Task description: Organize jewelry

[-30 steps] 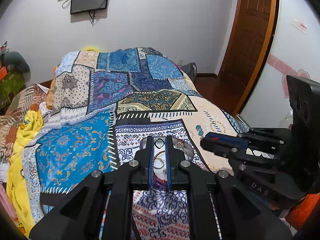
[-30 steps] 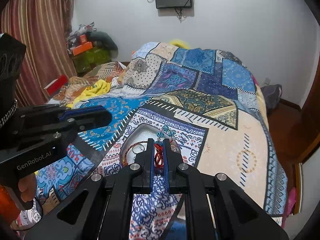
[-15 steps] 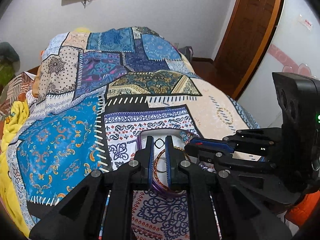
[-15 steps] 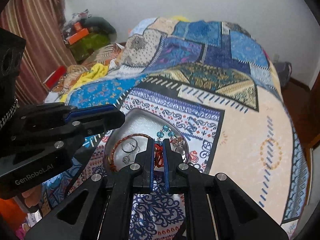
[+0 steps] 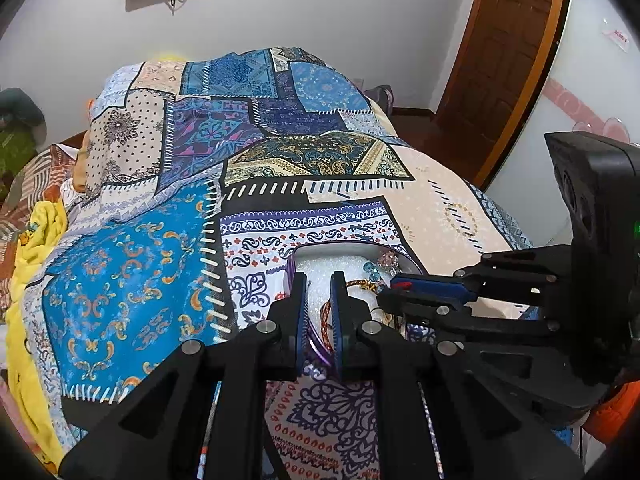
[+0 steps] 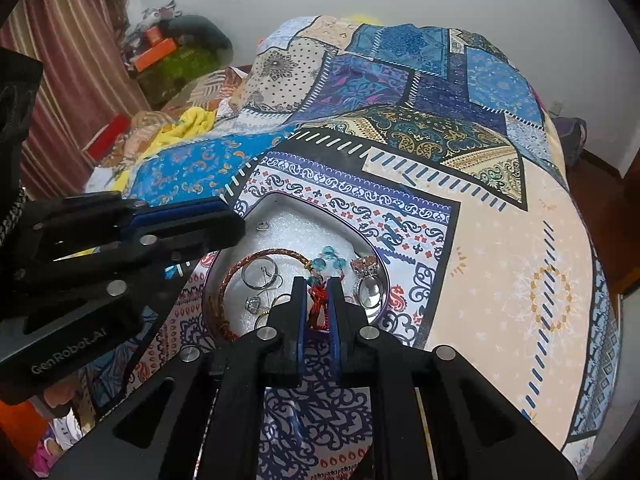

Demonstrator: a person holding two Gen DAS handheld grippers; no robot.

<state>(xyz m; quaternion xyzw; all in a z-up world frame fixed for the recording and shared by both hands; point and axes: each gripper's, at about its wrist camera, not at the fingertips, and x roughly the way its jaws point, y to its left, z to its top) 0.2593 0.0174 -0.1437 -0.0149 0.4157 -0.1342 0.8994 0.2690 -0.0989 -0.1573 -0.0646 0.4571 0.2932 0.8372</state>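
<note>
The heart-shaped tray [image 6: 376, 248] lies on the patchwork bedspread [image 6: 500, 240] (white padding inside). The right gripper [image 6: 318, 300], jaws nearly closed, pinches a red beaded piece [image 6: 318, 302] over the tray's near edge. The left gripper [image 5: 318, 308], jaws narrow, clamps the tray's purple rim [image 5: 316, 346]. A braided bangle [image 6: 236, 272] and rings [image 6: 262, 274] rest inside the tray.
</note>
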